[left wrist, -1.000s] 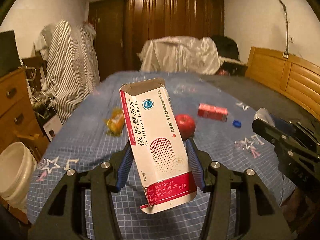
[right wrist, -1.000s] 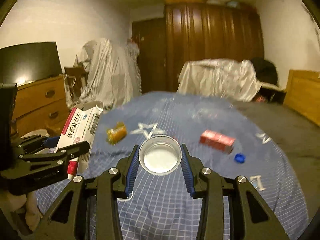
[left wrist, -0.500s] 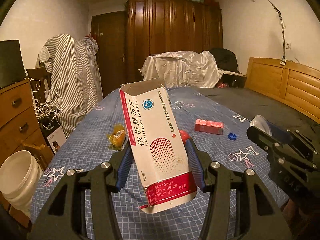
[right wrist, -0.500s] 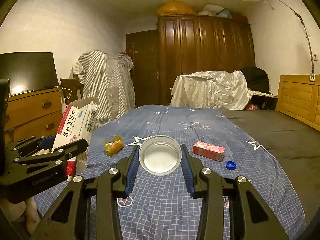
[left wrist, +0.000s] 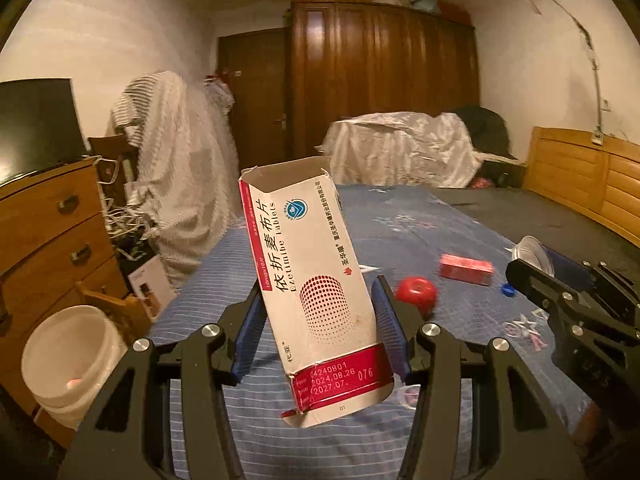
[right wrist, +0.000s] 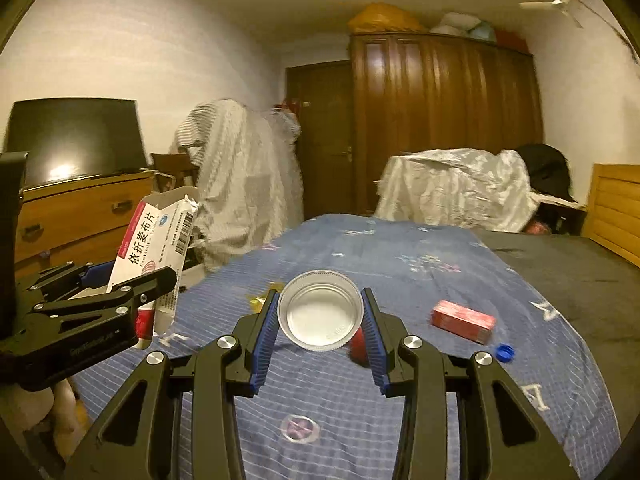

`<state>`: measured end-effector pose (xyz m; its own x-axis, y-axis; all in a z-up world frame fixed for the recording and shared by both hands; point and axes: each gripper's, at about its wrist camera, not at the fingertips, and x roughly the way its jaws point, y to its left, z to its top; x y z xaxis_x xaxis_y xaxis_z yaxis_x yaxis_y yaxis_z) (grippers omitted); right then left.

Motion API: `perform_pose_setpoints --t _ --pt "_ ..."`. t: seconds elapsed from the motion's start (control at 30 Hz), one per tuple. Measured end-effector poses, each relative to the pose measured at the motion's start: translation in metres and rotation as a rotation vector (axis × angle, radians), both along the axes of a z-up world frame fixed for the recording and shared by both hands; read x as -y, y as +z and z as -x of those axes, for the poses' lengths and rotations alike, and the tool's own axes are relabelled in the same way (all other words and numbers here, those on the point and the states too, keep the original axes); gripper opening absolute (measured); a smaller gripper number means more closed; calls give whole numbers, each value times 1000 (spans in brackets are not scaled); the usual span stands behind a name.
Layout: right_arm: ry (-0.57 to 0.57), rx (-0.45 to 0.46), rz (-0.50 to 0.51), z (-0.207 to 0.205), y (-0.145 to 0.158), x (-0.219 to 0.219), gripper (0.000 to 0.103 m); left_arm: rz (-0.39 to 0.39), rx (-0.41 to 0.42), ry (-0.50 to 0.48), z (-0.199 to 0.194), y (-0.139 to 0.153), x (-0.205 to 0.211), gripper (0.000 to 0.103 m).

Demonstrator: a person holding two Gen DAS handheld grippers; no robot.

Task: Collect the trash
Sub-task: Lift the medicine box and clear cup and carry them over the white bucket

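My left gripper (left wrist: 318, 330) is shut on a tall white and red medicine box (left wrist: 310, 280) with an open top, held upright and slightly tilted above the blue bedspread (left wrist: 420, 232). The same box (right wrist: 154, 252) and left gripper (right wrist: 132, 296) show at the left in the right wrist view. My right gripper (right wrist: 320, 336) is shut on a clear plastic cup (right wrist: 321, 315), whose mouth faces the camera; that cup (left wrist: 530, 254) shows at the right in the left wrist view. On the bed lie a red apple (left wrist: 416, 294), a red carton (right wrist: 462, 320), a blue bottle cap (right wrist: 505, 351) and a yellow wrapper (right wrist: 258, 300), mostly hidden.
A white bucket (left wrist: 66, 360) stands on the floor at the left of the bed, beside a wooden dresser (left wrist: 48, 232) with a dark screen (right wrist: 76, 136) on top. A striped cloth (left wrist: 176, 184) drapes a chair behind it. A wooden headboard (left wrist: 588, 184) runs along the right.
Both grippers rose with their loads, so the bed sits lower in view. The left view swung left: the bucket and dresser came further in, and the apple now shows right of the box.
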<state>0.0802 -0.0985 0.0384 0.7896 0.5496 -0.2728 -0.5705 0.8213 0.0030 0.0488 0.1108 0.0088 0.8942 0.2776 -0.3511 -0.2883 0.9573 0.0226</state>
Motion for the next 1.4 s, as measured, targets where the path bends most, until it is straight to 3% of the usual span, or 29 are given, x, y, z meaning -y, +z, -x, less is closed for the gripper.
perform_pose_setpoints --t 0.47,0.93,1.4 --pt "254 -2 54 13 31 -158 41 25 -14 206 42 12 -104 51" --pt "439 -25 94 38 53 -298 41 57 -9 373 89 20 -188 51" --pt "599 -93 180 55 54 -426 41 97 -58 471 115 12 -253 50"
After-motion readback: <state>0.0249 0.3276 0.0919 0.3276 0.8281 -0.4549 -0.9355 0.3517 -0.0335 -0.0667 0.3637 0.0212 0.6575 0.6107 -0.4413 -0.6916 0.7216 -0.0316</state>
